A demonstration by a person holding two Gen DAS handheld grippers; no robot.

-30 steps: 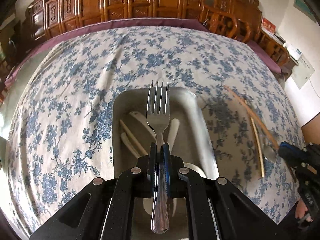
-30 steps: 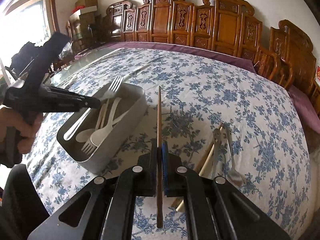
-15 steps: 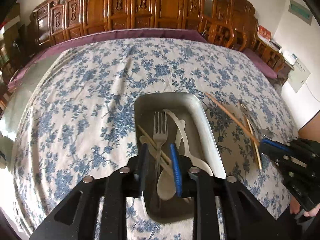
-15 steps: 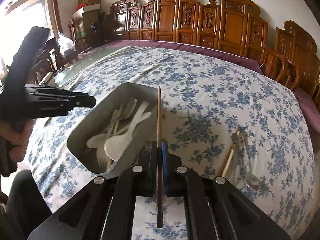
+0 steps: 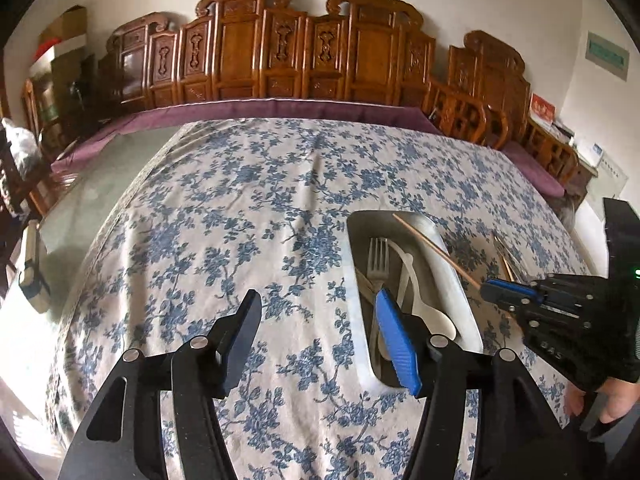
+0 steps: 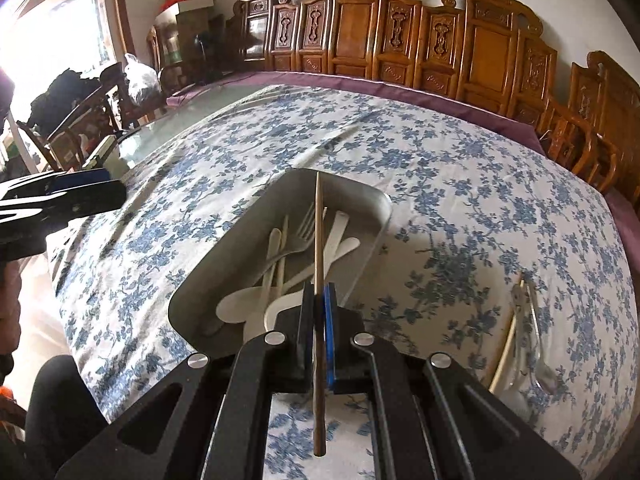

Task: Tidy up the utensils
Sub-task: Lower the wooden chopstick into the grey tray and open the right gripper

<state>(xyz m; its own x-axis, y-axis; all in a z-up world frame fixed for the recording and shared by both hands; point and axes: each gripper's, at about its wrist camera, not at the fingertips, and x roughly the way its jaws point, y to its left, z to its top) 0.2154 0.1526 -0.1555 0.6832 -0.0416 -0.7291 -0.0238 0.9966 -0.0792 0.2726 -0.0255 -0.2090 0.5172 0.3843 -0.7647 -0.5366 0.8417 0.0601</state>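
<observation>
The left gripper (image 5: 316, 338) hung over the flowered tablecloth (image 5: 248, 208) just left of the grey tray (image 5: 448, 280), its jaws opening and nothing between them (only the blue pad overlapped the tray's near left edge in that view). The metal fork (image 5: 377, 264) lay inside the tray, tines toward the far end, beside a wooden chopstick and white plastic spoons (image 5: 430, 312), so it sat ahead and to the right of the empty gap. The right gripper (image 6: 319, 320) was clamped on a wooden chopstick (image 6: 319, 232), jaws pressed together around its shaft; the stick ran straight forward over the tray (image 6: 376, 204), its tip reaching near the far rim, while its rear end stuck out behind the pads toward the camera. From the left wrist view that same chopstick crossed above the tray's right wall at a slant. On the surface to the right of the tray, well apart from it, a metal spoon (image 6: 540, 344) and a pale chopstick (image 6: 505, 334) lay together on the cloth. Carved wooden chairs (image 5: 304, 60) lined the far side.
</observation>
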